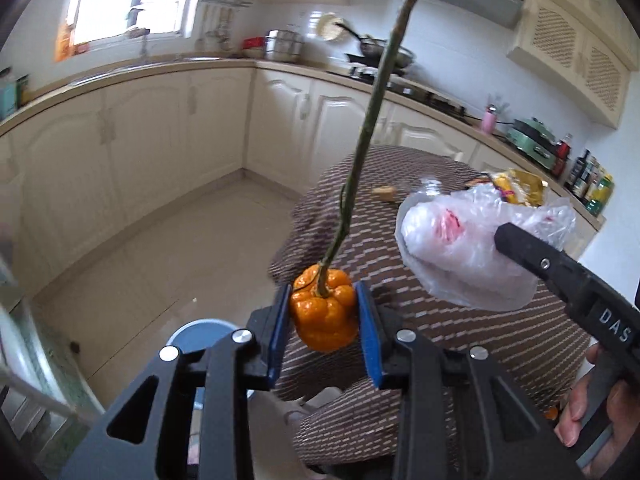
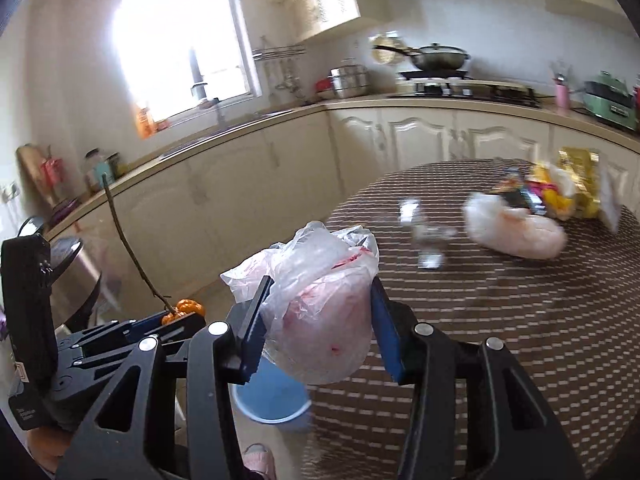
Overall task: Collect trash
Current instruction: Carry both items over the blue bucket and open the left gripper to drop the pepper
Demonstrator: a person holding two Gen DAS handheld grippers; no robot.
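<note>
A small orange pumpkin-like fruit (image 1: 325, 322) with a long thin stem (image 1: 372, 120) is clamped between the blue pads of my left gripper (image 1: 322, 294), which is shut on it in the air beside the table. My right gripper (image 2: 320, 286) is shut on a crumpled clear plastic bag (image 2: 320, 320) with pink marks. In the left wrist view the same bag (image 1: 452, 248) hangs off the right gripper's black finger (image 1: 520, 248). In the right wrist view the left gripper (image 2: 176, 318) and the fruit (image 2: 187, 307) sit low at the left. A blue bin (image 2: 272, 400) stands on the floor below both grippers, its rim (image 1: 200, 330) partly hidden.
A round table with a brown striped cloth (image 2: 500, 340) bears a white bag (image 2: 516, 232), snack wrappers (image 2: 544, 192) and crumpled clear plastic (image 2: 428, 236). Cream cabinets and a worktop (image 1: 140, 76) ring the room. A steel pedal bin (image 2: 76, 276) stands at the left. A hand (image 1: 580, 412) holds the right gripper's handle.
</note>
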